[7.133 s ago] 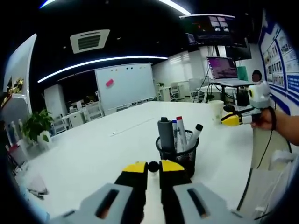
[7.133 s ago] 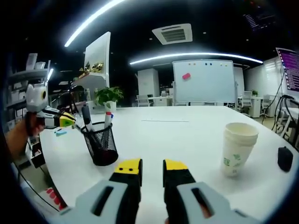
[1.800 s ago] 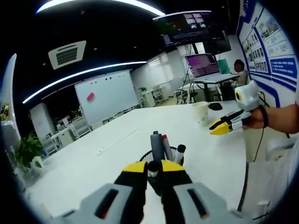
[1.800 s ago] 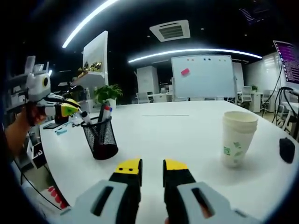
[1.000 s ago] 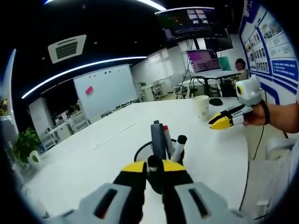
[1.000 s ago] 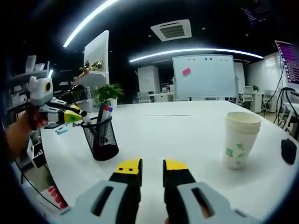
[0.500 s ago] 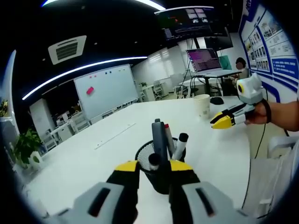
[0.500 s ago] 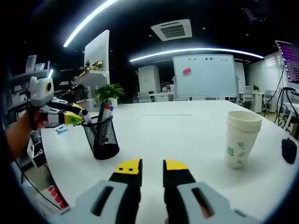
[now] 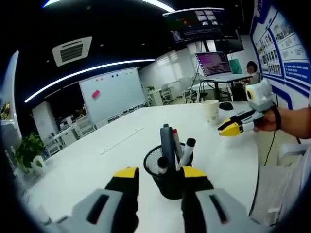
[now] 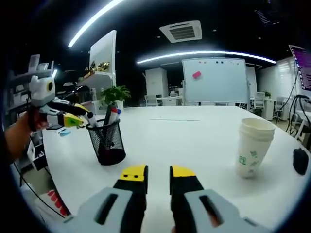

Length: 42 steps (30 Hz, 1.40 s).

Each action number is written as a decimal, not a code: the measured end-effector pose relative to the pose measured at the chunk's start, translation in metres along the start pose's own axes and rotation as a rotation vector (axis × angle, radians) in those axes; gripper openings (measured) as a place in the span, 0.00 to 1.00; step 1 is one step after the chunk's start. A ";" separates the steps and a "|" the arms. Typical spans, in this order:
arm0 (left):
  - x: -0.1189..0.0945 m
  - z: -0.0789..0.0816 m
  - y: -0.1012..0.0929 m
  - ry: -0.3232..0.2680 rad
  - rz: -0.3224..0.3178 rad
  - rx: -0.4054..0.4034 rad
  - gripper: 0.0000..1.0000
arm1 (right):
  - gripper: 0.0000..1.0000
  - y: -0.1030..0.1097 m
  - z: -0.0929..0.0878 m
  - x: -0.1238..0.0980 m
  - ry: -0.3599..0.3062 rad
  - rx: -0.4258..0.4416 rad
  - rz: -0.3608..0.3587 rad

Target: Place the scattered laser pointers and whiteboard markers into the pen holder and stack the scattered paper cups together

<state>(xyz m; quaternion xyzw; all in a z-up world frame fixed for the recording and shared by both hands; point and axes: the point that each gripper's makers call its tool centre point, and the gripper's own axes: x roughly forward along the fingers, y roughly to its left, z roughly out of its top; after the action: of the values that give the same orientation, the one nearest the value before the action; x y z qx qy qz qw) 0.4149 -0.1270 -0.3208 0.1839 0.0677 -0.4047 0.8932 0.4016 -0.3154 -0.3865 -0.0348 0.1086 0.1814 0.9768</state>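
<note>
So in the left gripper view the left gripper [image 9: 156, 174] sits right over the black mesh pen holder [image 9: 169, 178], jaws spread wide with nothing between them. The holder has a grey laser pointer [image 9: 166, 143] standing up in it plus a red-capped marker [image 9: 176, 141] and a couple of black-capped markers [image 9: 188, 145]. One black cap [image 9: 162, 164] pokes up just between the yellow tips but isn't pinched by them.

This view also catches the right gripper [image 9: 230, 128] off to the side, held by a hand [image 9: 270, 121], with the paper cups [image 9: 211, 110] further back on the white table [image 9: 87, 165].

The right gripper view gives you the other angle: the cup stack [image 10: 252, 147] is nested together and standing upright, well apart from the pen holder [image 10: 107, 142]. A small dark object [image 10: 300, 161] lies near the table edge beyond the cups. The left gripper [image 10: 73, 112] hangs beside the holder's rim, spread apart there too.

The right gripper [image 10: 158, 173] is held low over bare table, jaws nearly together with a narrow gap, gripping nothing.
</note>
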 end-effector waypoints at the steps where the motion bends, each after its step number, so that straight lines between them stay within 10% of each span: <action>1: -0.002 -0.001 0.000 0.002 0.002 -0.009 0.35 | 0.19 0.003 0.000 0.001 0.000 -0.006 0.005; 42: -0.032 -0.007 0.008 -0.018 0.045 -0.092 0.44 | 0.27 -0.003 0.025 -0.001 -0.069 -0.038 0.013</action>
<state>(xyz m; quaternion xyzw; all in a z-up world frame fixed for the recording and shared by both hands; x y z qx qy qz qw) 0.3996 -0.0971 -0.3166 0.1404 0.0742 -0.3824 0.9102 0.4069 -0.3162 -0.3616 -0.0464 0.0715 0.1908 0.9779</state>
